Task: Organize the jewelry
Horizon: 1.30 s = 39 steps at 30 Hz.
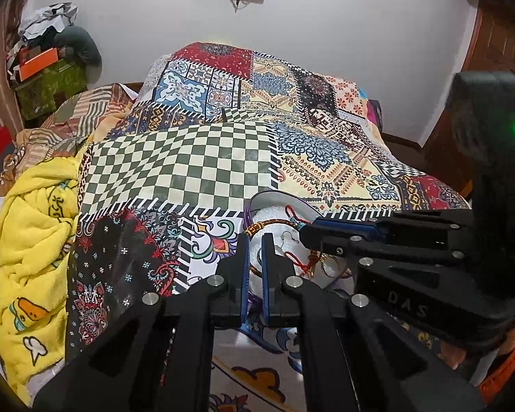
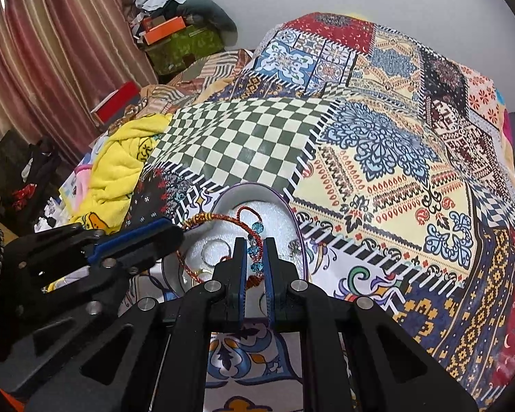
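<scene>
An oval purple-rimmed box [image 2: 293, 219] with white foam lining sits on the patchwork bedspread; its rim also shows in the left wrist view [image 1: 274, 195]. Inside lie a red cord bracelet with blue beads [image 2: 255, 240], a ring [image 2: 216, 252] and a small earring [image 2: 294, 247]. My right gripper [image 2: 255, 257] hangs over the box, its jaws narrowly apart around the beaded strand. My left gripper [image 1: 255, 257] is over the box's left side, jaws narrowly apart with the red cord [image 1: 292, 221] near them. Each gripper appears in the other's view.
A patchwork bedspread [image 2: 377, 171] covers the bed. A yellow towel [image 1: 34, 240] lies to the left. Boxes and clothes [image 1: 48, 61] are piled at the far left by a curtain [image 2: 34, 51]. A white wall stands behind.
</scene>
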Available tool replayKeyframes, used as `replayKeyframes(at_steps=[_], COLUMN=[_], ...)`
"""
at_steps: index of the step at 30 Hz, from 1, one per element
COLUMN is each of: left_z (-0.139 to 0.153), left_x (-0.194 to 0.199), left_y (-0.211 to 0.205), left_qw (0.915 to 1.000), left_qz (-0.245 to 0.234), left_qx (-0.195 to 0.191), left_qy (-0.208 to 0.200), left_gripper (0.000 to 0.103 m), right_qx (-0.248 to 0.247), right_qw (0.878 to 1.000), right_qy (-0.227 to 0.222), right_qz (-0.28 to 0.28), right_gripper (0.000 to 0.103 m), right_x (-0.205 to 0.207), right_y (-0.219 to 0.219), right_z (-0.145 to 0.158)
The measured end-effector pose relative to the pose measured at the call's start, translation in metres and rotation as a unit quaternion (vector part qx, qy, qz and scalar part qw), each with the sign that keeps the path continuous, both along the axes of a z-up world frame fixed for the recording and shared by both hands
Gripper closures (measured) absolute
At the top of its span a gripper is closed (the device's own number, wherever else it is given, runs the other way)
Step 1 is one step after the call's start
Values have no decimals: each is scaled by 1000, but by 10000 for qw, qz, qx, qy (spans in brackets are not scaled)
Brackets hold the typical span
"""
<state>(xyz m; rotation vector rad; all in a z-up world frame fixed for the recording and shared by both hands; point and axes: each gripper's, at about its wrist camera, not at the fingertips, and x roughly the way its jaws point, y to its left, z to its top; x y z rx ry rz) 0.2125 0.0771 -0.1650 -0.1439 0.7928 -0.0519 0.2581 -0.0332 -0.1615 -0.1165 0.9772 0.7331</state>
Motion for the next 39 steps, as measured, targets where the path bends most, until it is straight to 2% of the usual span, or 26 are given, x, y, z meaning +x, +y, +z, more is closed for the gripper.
replayKeyframes(at_steps=[3, 4, 9, 11, 13, 16, 21, 25, 30, 39], left_z=[4, 5, 12, 17, 25, 38, 53, 56, 52, 30], left_x=[-5, -7, -13, -16, -21, -29, -41, -50, -59, -69], left_y=[-2, -2, 0, 1, 3, 1, -13, -24, -39, -69], left_qw=[9999, 9999, 9998, 9998, 9997, 9994, 9985, 9984, 9990, 9983], left_qz=[-19, -18, 76, 118, 149, 136, 21, -87, -245, -536], left_qx=[108, 135, 179, 166, 148, 173, 338, 359, 260, 219], left_qy=[-22, -19, -12, -54, -134, -281, -425, -419, -267, 96], left_gripper=[97, 97, 94, 90, 81, 72, 69, 64, 63, 63], right_qx=[44, 61, 17, 18, 17, -38, -176, -341, -434, -513], right_qw=[10000, 9999, 9988, 9980, 9970, 9949, 9917, 9901, 9889, 9887], right_qy=[-35, -85, -431, -558, -674, -860, -1040, -1043, -929, -380], right_qz=[-53, -81, -253, -307, -378, -530, -732, -873, -1073, -1353], right_gripper=[73, 71, 71, 71, 71, 71, 70, 70, 70, 70], right_x=[-3, -4, -15, -21, -25, -33, -46, -55, -65, -78], right_y=[-4, -5, -18, -26, -37, -52, -77, -96, -121, -152], right_z=[5, 8, 29, 38, 48, 60, 68, 66, 61, 24])
